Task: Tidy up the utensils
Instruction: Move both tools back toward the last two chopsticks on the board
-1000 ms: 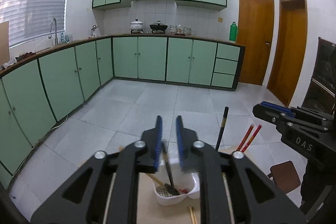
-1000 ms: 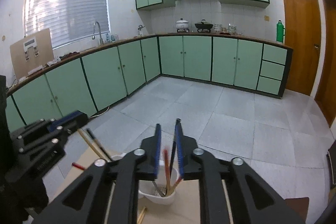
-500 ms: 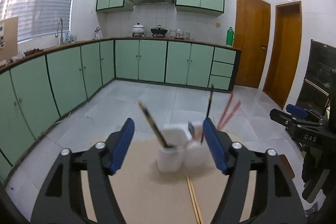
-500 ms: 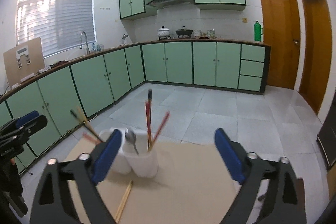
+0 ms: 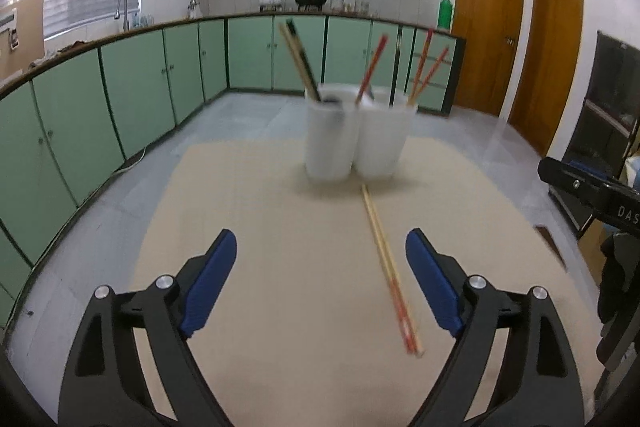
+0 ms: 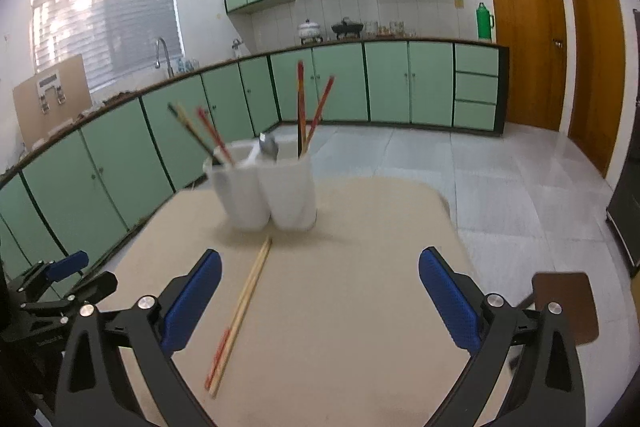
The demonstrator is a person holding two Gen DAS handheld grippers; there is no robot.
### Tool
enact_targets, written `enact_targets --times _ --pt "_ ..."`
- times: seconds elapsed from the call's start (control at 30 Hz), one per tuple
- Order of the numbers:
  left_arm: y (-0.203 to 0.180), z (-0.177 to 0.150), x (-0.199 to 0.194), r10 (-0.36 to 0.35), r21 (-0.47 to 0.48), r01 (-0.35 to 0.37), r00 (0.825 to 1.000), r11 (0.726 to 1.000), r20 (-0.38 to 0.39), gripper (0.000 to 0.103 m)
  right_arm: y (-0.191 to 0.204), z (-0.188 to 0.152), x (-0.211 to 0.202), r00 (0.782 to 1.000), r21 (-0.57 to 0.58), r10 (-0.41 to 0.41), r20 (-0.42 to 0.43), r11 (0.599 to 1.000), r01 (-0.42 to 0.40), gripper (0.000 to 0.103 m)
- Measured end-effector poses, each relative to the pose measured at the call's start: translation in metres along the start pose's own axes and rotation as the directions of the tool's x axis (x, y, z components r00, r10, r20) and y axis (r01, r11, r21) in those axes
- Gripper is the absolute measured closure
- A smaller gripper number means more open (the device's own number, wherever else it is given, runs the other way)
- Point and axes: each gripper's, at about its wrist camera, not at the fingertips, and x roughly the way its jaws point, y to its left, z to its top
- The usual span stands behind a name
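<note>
A white two-part utensil holder (image 5: 356, 133) stands at the far middle of the beige table (image 5: 280, 267); it also shows in the right wrist view (image 6: 268, 189). It holds red, black and wooden chopsticks (image 5: 424, 67) and a metal spoon (image 6: 269, 147). A pair of wooden chopsticks (image 5: 390, 267) lies flat on the table in front of the holder, also in the right wrist view (image 6: 240, 311). My left gripper (image 5: 322, 281) is open and empty, above the near table. My right gripper (image 6: 320, 301) is open and empty, to the right of the lying chopsticks.
Green kitchen cabinets (image 5: 140, 87) and a tiled floor (image 6: 500, 179) surround the table. A brown stool (image 6: 568, 303) stands right of the table. The other gripper shows at each view's edge: right one (image 5: 592, 191), left one (image 6: 52, 287).
Both grippers went from shut over the holder to wide open and pulled back toward the near table. The holder now stands farther off, and the lying chopsticks have come into full view.
</note>
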Motion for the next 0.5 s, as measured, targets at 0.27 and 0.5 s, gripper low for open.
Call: enact_targets --times 0.27,0.5 --pt "0.002 -0.049 0.015 0.011 0.014 -0.010 0.993 1.000 -0.121 0.017 0.019 -0.059 0.015 0.991 -0.022 -0.024 -0.129 1.000 0.022 0.006" --pt "0.016 -0.070 0.021 0.052 0.010 -0.051 0.983 0.999 -0.175 0.017 0.043 -0.096 0.033 0.975 -0.066 0.001 -0.221 0.998 -0.016 0.008"
